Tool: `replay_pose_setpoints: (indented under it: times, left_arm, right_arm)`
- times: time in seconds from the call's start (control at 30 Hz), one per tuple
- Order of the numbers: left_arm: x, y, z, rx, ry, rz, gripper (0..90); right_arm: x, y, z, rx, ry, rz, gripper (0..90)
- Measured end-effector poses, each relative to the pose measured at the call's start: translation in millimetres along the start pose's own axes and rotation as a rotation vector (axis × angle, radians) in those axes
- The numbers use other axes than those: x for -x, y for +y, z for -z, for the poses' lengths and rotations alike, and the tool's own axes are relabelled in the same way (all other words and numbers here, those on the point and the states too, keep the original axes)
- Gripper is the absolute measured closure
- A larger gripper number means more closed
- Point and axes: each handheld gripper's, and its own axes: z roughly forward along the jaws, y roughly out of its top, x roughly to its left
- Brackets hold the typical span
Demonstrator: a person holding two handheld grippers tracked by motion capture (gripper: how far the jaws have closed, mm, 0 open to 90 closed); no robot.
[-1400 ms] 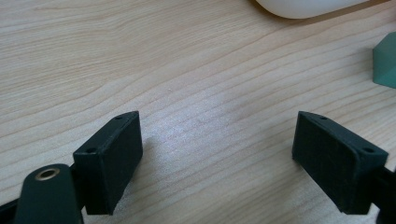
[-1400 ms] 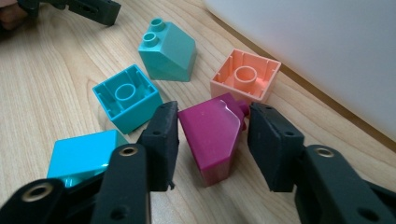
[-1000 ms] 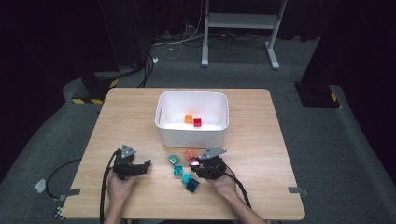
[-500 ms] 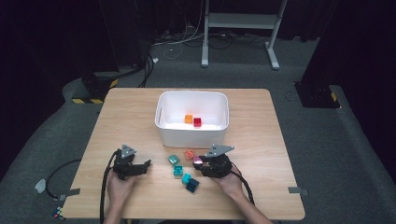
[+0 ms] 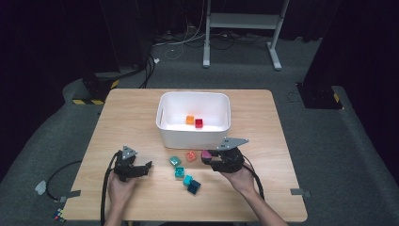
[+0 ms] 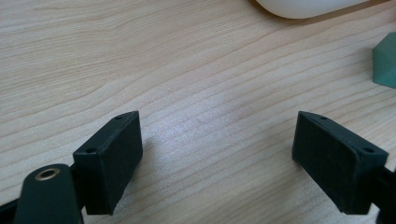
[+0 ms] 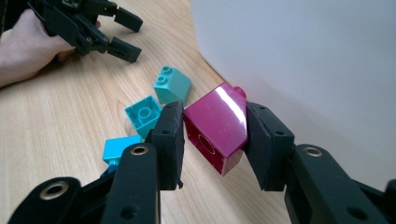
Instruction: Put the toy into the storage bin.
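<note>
Lifted since a second ago: right gripper (image 7: 215, 135), matte black pads pinching glossy magenta plastic brick (image 7: 217, 126), now off the pale wood-grain table (image 5: 141, 113), just beside smooth white plastic bin (image 5: 194, 123). Left gripper (image 6: 217, 158) unmoved, jaws spread wide over bare wood. Scattered on the table: studded teal bricks (image 7: 173, 85), one orange-red brick (image 5: 190, 156).

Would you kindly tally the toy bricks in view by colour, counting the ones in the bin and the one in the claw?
Magenta brick, gripped in the right claw: 1
Teal or blue bricks on the table: 4
Orange-red brick on the table: 1
Orange brick in the white bin: 1
Red brick in the bin: 1
Total: 8
</note>
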Motion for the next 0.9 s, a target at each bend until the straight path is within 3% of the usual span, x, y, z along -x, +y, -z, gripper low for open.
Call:
replay_pose_setpoints:
  times: [0.9]
  left_arm:
    - [0.0,0.0,0.0,0.0,0.0,0.0,16.2]
  right_arm:
    - [4.8,71.8,54.5,0.075,0.035,0.044,59.5]
